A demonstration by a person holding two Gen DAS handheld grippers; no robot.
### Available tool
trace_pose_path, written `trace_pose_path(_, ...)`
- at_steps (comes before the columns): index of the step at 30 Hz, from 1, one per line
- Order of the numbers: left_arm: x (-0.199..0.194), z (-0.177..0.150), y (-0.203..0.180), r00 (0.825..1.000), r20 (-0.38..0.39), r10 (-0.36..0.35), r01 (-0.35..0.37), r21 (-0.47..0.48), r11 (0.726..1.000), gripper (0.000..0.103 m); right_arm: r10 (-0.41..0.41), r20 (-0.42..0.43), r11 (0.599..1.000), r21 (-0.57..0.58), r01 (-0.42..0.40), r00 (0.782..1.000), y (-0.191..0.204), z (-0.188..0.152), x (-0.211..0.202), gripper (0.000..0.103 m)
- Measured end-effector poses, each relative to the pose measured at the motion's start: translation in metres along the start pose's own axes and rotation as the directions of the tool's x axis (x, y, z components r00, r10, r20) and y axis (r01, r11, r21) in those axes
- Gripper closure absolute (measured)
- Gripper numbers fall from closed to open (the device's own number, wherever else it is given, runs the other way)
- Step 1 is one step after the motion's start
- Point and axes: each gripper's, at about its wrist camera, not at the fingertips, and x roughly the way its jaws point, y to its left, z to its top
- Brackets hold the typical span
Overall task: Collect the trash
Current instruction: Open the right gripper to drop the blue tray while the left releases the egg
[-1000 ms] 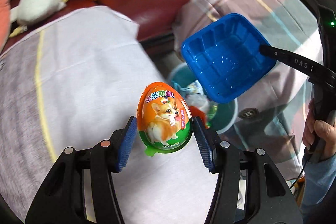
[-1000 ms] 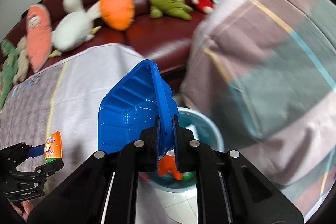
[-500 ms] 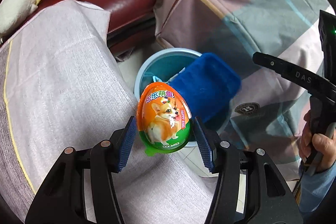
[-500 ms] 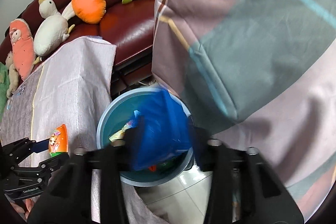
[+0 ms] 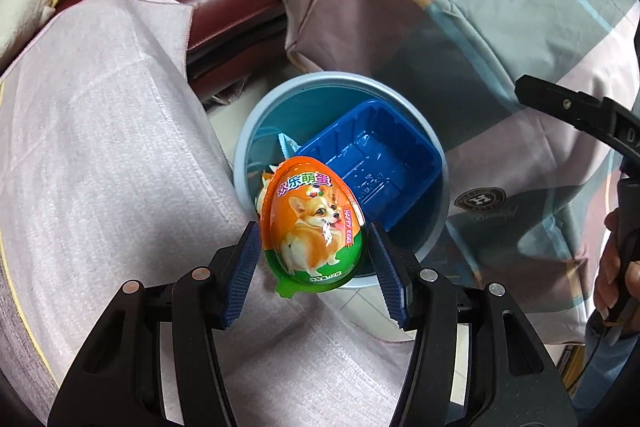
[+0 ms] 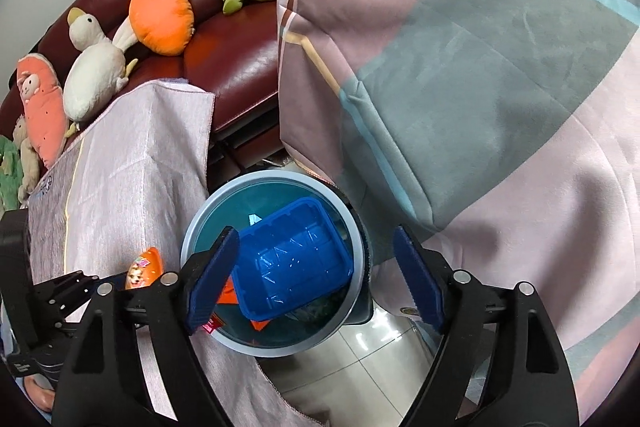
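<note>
My left gripper (image 5: 314, 259) is shut on an orange and green egg-shaped toy package with a corgi picture (image 5: 314, 223). It holds the egg above the near rim of a light blue trash bin (image 5: 434, 227). A blue plastic tray (image 5: 372, 173) lies inside the bin on other wrappers. In the right wrist view my right gripper (image 6: 316, 279) is open and empty above the bin (image 6: 356, 223), with the tray (image 6: 292, 263) below it. The egg (image 6: 145, 267) and left gripper show at lower left there.
A cloth-covered table (image 5: 100, 147) lies left of the bin. A plaid quilt (image 5: 480, 7) rises right of it. A dark red sofa (image 6: 236, 55) with plush toys (image 6: 160, 15) stands behind. Tiled floor (image 6: 360, 379) shows below the bin.
My right gripper opened and let go of the blue tray, which dropped into the bin. My left gripper carried the egg closer to the bin's rim.
</note>
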Motion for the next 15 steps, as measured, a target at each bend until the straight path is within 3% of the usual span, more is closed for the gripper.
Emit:
trace_pose_path(12, 0.016, 0.02, -0.016, 0.999, -0.003, -0.045, 0.045, 0.021, 0.999, 0.045, -0.026, -0.013, 0.999, 0.025, 0.027, 1.0, -0.009, 0.003, 0.005, 0.026)
trace_pose_path(13, 0.017, 0.021, -0.017, 0.999, 0.002, -0.046, 0.046, 0.023, 0.999, 0.043, -0.031, -0.018, 0.999, 0.028, 0.032, 0.999, -0.01, 0.004, 0.006, 0.026)
trace_pose_path(15, 0.018, 0.024, -0.02, 0.999, 0.009, -0.042, 0.042, 0.025, 0.999, 0.027, -0.037, -0.026, 0.999, 0.027, 0.038, 0.999, -0.011, 0.005, 0.008, 0.026)
